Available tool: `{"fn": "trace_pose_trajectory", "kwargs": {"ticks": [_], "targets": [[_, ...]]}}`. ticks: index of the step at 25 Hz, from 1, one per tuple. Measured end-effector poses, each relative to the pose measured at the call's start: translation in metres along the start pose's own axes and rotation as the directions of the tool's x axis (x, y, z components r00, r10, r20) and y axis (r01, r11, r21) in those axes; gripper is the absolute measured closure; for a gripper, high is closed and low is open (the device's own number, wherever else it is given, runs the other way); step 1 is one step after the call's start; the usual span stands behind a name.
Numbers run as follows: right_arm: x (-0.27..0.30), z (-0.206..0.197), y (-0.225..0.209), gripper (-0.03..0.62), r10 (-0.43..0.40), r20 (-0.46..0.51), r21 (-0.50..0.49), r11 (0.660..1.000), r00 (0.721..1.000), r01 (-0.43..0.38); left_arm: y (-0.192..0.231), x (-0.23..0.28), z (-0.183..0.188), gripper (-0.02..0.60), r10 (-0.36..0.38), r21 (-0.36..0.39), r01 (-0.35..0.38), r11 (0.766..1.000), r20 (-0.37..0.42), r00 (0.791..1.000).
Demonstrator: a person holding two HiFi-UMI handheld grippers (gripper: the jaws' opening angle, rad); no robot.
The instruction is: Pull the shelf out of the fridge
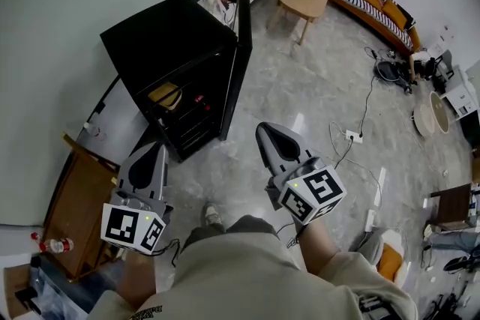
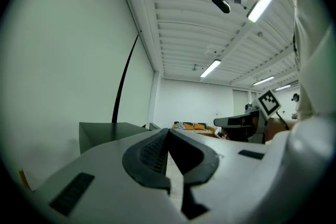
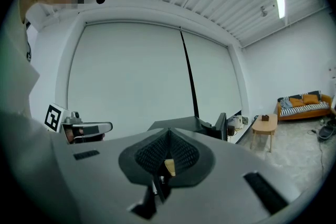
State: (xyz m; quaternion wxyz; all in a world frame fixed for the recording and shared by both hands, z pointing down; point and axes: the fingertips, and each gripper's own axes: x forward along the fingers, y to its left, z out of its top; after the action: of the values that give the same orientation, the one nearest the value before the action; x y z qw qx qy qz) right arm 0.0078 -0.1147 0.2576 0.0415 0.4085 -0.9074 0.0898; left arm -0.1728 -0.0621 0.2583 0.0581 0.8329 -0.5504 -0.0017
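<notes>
we judge this the approach: both pairs of jaws should part before reaching the fridge (image 1: 180, 49), then come in level at a shelf's front edge. the left gripper (image 1: 157, 150) and right gripper (image 1: 266, 135) are each pressed together on nothing. the shelf (image 1: 187, 120) sits inside the open fridge, well ahead of both.

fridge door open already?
Yes, the fridge door stands swung aside, and the shelves inside show in the head view.
</notes>
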Motion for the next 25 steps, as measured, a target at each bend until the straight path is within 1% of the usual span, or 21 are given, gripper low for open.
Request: {"fn": "trace_pose_trajectory", "kwargs": {"ticks": [5,9,13,15,17,20,21,22,23,25], "targets": [[0.034,0.002,-0.016,0.597,0.015,0.007,0.036,0.999,1.0,-0.015,0.025,0.016,-0.011,0.575,0.065,-0.003,-0.065,0.998,-0.016,0.998],[0.066,-0.006,-0.029,0.597,0.039,-0.004,0.087,0.995,0.999,-0.039,0.041,0.032,-0.019,0.575,0.104,-0.052,-0.105,0.993,-0.021,0.994],[0.096,-0.013,-0.044,0.595,0.097,-0.015,0.145,0.985,0.995,-0.094,0.053,0.052,-0.029,0.574,0.14,-0.123,-0.141,0.982,-0.02,0.99],[0.111,-0.019,-0.052,0.595,0.136,-0.027,0.173,0.976,0.99,-0.129,0.058,0.063,-0.033,0.574,0.169,-0.164,-0.169,0.972,-0.014,0.985],[0.126,-0.027,-0.061,0.595,0.169,-0.043,0.196,0.968,0.985,-0.158,0.063,0.072,-0.036,0.574,0.202,-0.202,-0.196,0.959,0.008,0.979],[0.149,-0.043,-0.075,0.589,0.216,-0.075,0.198,0.96,0.974,-0.198,0.07,0.086,-0.04,0.574,0.239,-0.258,-0.218,0.941,0.05,0.97],[0.157,-0.048,-0.079,0.571,0.236,-0.089,0.2,0.956,0.968,-0.214,0.072,0.091,-0.043,0.574,0.251,-0.273,-0.227,0.935,0.055,0.966],[0.165,-0.054,-0.083,0.523,0.259,-0.104,0.208,0.95,0.96,-0.234,0.075,0.095,-0.046,0.574,0.269,-0.286,-0.243,0.927,0.055,0.962],[0.173,-0.059,-0.085,0.511,0.285,-0.118,0.218,0.942,0.951,-0.255,0.078,0.098,-0.05,0.574,0.294,-0.299,-0.266,0.916,0.052,0.954],[0.188,-0.072,-0.087,0.508,0.332,-0.142,0.239,0.926,0.933,-0.293,0.084,0.101,-0.06,0.572,0.348,-0.325,-0.317,0.891,0.041,0.937]]}}
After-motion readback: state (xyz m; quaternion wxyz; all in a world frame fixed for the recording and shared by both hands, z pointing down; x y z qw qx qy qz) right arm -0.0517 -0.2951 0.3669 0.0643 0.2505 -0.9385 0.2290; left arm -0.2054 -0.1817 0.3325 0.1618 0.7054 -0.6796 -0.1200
